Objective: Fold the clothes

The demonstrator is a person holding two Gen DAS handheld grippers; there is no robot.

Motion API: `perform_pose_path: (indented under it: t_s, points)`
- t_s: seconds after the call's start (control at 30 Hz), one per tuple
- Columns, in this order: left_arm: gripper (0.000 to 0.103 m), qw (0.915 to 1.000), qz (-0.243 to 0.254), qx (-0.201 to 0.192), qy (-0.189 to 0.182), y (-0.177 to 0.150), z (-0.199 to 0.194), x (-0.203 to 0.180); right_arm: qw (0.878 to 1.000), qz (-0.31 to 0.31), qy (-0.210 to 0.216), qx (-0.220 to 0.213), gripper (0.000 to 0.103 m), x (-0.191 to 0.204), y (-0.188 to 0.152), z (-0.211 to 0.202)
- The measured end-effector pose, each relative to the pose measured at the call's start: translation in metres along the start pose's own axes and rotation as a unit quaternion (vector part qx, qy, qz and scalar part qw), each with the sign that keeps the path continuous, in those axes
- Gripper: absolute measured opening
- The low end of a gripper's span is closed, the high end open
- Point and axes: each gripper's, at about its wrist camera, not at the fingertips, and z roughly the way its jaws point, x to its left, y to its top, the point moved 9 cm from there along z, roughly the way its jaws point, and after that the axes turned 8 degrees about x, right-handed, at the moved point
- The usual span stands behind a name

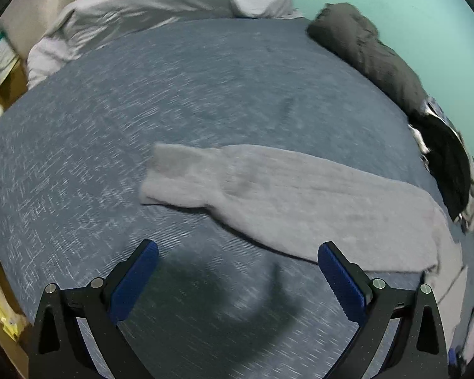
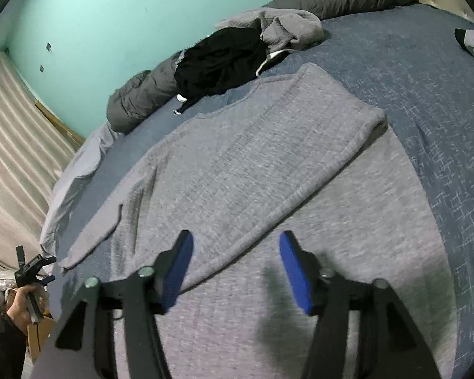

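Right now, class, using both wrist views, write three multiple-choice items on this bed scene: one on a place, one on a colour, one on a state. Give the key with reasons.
1. Where does the grey sweater lie?
A. on the blue bedspread
B. on the floor
C. on a chair

2. What colour is the wall?
A. yellow
B. turquoise
C. red

3. How does the right gripper stand?
A. shut on the sweater
B. shut on nothing
C. open over the sweater

Key: 1 A, the bedspread surrounds it; 2 B, the wall behind the clothes pile is turquoise; 3 C, its jaws stand apart with nothing pinched.
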Motion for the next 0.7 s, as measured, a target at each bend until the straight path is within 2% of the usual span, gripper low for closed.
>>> perform_pose_path:
  t_s: [0.17,0.3,0.47,0.63,0.7]
  points:
    - [0.102,0.9991,-0.040,0.009,-0.007,0.008,0.019,0.025,1.000,0.002,-0.004,0.005,0.061,-0.006,0.001,0.004]
    - [0.102,0.9963,-0.081,-0.003,-0.027,0.018,0.025,0.040,1.000,0.001,-0.008,0.007,0.061,-0.007,0.002,0.008]
    - [0.102,0.9945,-0.098,-0.012,-0.036,0.030,0.030,0.048,0.999,0.003,-0.041,0.007,0.075,-0.015,0.003,0.014]
    - [0.102,0.9917,-0.118,-0.022,-0.046,0.037,0.034,0.056,0.999,0.010,-0.037,0.004,0.078,-0.017,0.003,0.013]
    - [0.097,0.9913,-0.121,-0.025,-0.045,0.039,0.035,0.058,0.999,0.010,-0.037,0.005,0.078,-0.017,0.003,0.015]
